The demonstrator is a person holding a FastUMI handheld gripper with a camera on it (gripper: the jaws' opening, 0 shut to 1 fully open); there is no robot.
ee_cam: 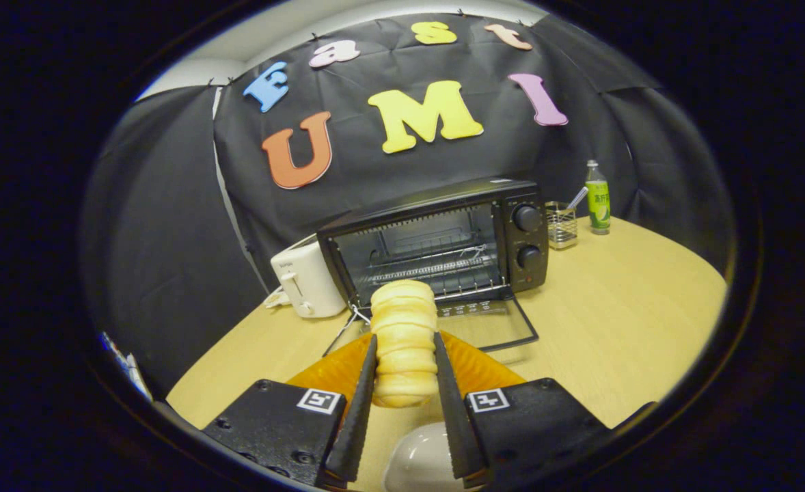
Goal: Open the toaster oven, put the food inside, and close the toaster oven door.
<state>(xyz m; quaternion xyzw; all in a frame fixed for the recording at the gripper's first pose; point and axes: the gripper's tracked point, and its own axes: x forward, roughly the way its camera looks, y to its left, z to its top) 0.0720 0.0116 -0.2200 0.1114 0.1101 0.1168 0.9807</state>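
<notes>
Bread between tool fingers

Matt wood table, glossy black toaster oven, wire rack.

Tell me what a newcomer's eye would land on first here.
First, the pale ridged bread roll, held upright between the fingers of the gripper, which press on it from both sides, above an orange plate. Just beyond it stands the black toaster oven on the wooden table, its glass door folded down and the wire rack bare. A white toaster sits beside the oven.
</notes>
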